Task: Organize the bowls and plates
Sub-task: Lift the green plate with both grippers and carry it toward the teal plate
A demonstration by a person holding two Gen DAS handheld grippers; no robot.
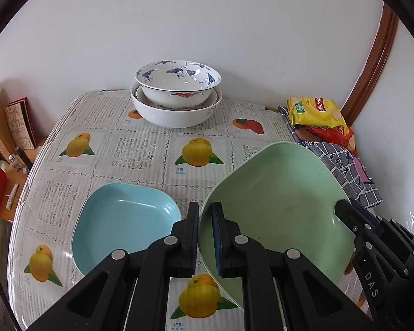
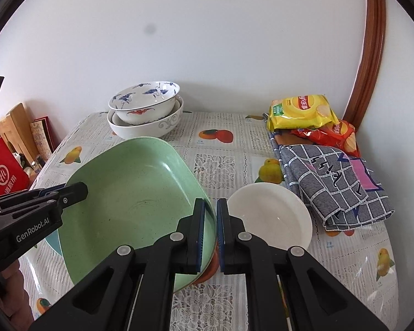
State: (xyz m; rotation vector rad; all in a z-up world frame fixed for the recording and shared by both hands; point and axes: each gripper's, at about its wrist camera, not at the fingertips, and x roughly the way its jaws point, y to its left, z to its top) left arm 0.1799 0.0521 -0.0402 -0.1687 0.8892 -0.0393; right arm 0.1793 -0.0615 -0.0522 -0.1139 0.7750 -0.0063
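Note:
A green square plate [image 1: 278, 215] is held between both grippers, tilted above the table; it also shows in the right wrist view [image 2: 129, 201]. My left gripper [image 1: 206, 220] is shut on its left rim. My right gripper [image 2: 211, 218] is shut on its right rim, and shows at the right of the left wrist view [image 1: 345, 212]. A blue square plate [image 1: 124, 220] lies on the table to the left. A white round plate [image 2: 273, 215] lies to the right. An orange dish edge [image 2: 207, 270] shows under the green plate. Stacked white bowls [image 1: 176, 93] with blue cranes stand at the back.
Yellow and red snack bags [image 2: 303, 110] and a folded checked cloth [image 2: 336, 184] lie at the back right by the wall. A red bag [image 2: 5, 173] and wooden boards stand beyond the table's left edge. The tablecloth [image 1: 140, 151] has fruit prints.

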